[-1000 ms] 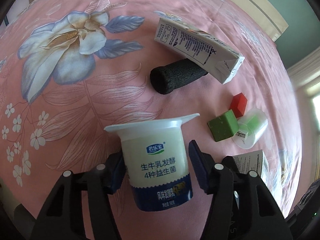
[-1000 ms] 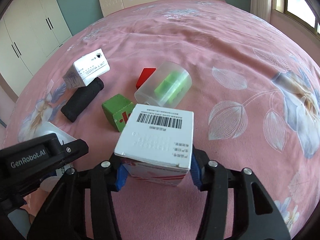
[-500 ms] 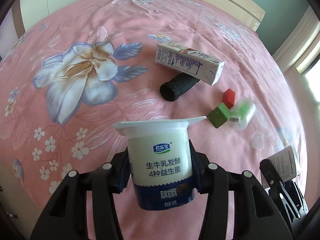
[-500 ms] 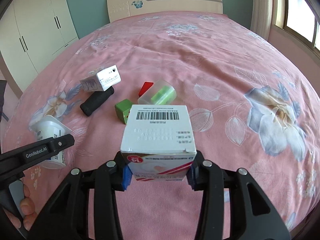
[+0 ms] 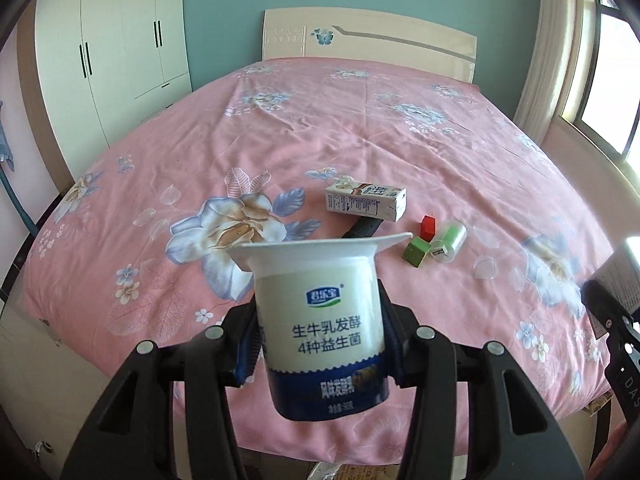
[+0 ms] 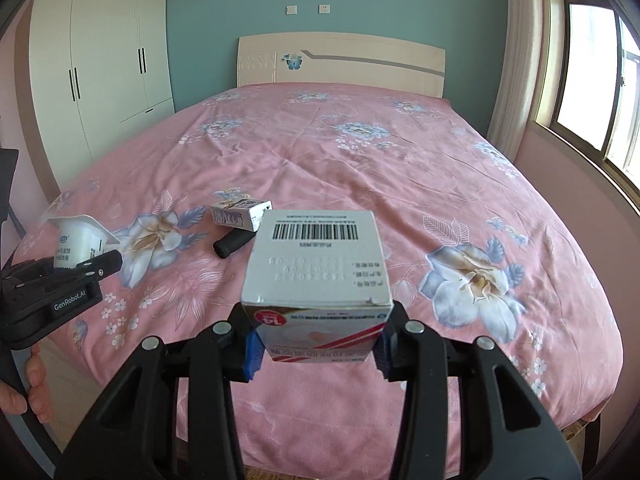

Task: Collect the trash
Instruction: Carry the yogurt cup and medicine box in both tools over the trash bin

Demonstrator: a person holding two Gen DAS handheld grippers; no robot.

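Observation:
My left gripper [image 5: 320, 356] is shut on a white and blue yogurt cup [image 5: 322, 320] and holds it upright in the air before the foot of the bed. My right gripper [image 6: 318, 350] is shut on a white carton box [image 6: 316, 264] with a barcode on top, also held up off the bed. The yogurt cup also shows in the right wrist view [image 6: 76, 242]. A milk carton [image 5: 365, 201] lies on the pink bedspread, with a black cylinder [image 5: 362, 229] beside it.
A red block [image 5: 427, 227], a green block [image 5: 416, 251] and a clear tube with green inside [image 5: 449, 241] lie on the bed [image 5: 360, 120]. A white wardrobe [image 5: 120, 52] stands at left, a window [image 6: 600, 80] at right.
Both grippers have lifted and pulled back from the bed with the cup and the box held in them. The items on the bed now look smaller and farther away.

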